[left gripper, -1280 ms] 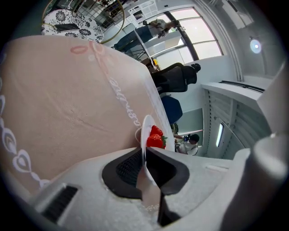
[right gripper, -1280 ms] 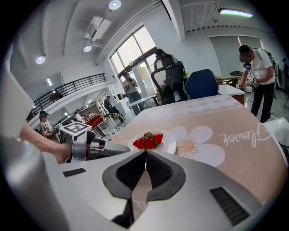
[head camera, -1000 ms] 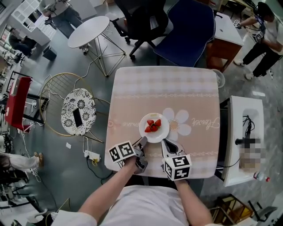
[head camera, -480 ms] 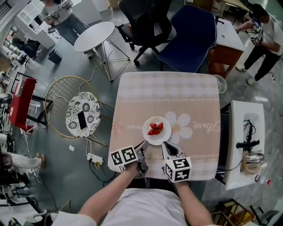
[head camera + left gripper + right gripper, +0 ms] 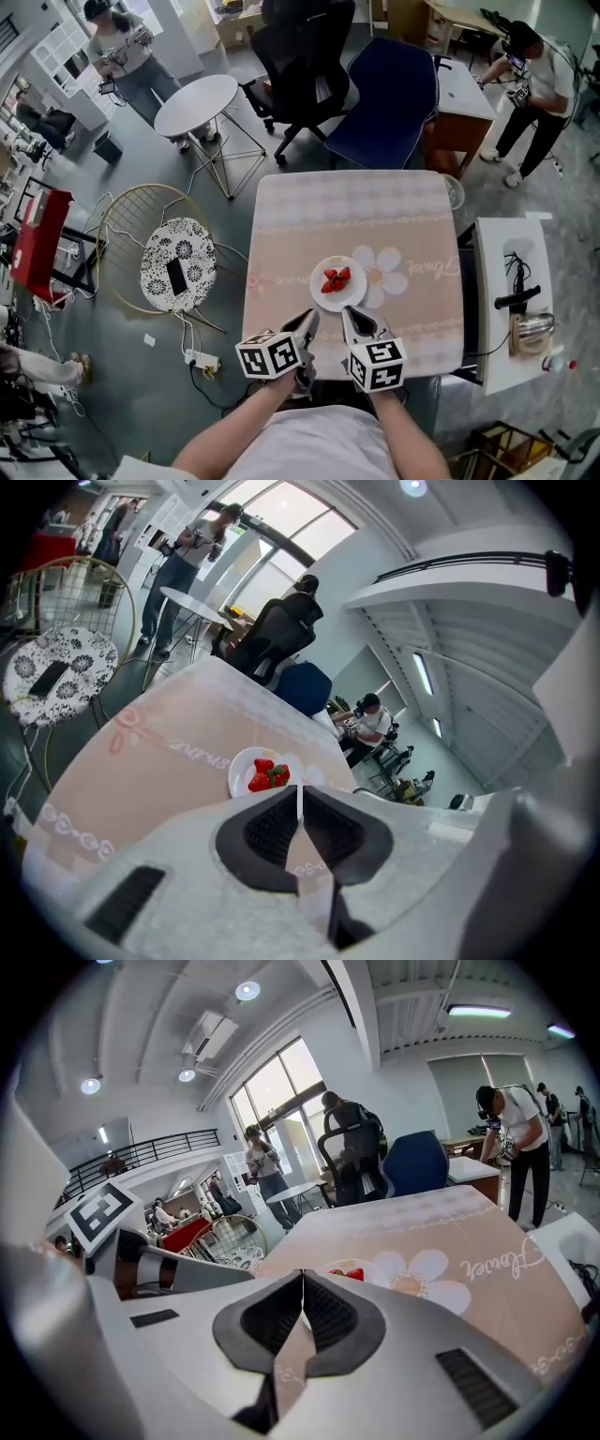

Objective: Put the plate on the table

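A small white plate [image 5: 338, 282] with red strawberries [image 5: 336, 278] rests on the pink tablecloth [image 5: 356, 225], near the table's front middle, beside a printed white flower. In the left gripper view the plate [image 5: 265, 772] lies just beyond the jaws. My left gripper [image 5: 310, 322] is shut and empty, just short of the plate's near left rim. Close to the plate's near right rim sits my right gripper [image 5: 347, 317], also shut with nothing in it. The right gripper view shows the plate [image 5: 349, 1270] partly hidden behind the jaws.
A dark blue chair [image 5: 389, 89] and a black office chair [image 5: 300, 56] stand beyond the table. At the left are a round white side table [image 5: 195, 104] and a patterned wire chair [image 5: 176, 262]. A white cabinet [image 5: 511, 291] flanks the right edge. People stand at the far corners.
Both grippers have drawn back from the plate toward the table's near edge. The plate stays on the cloth. The head view has tilted up and shows more of the room.
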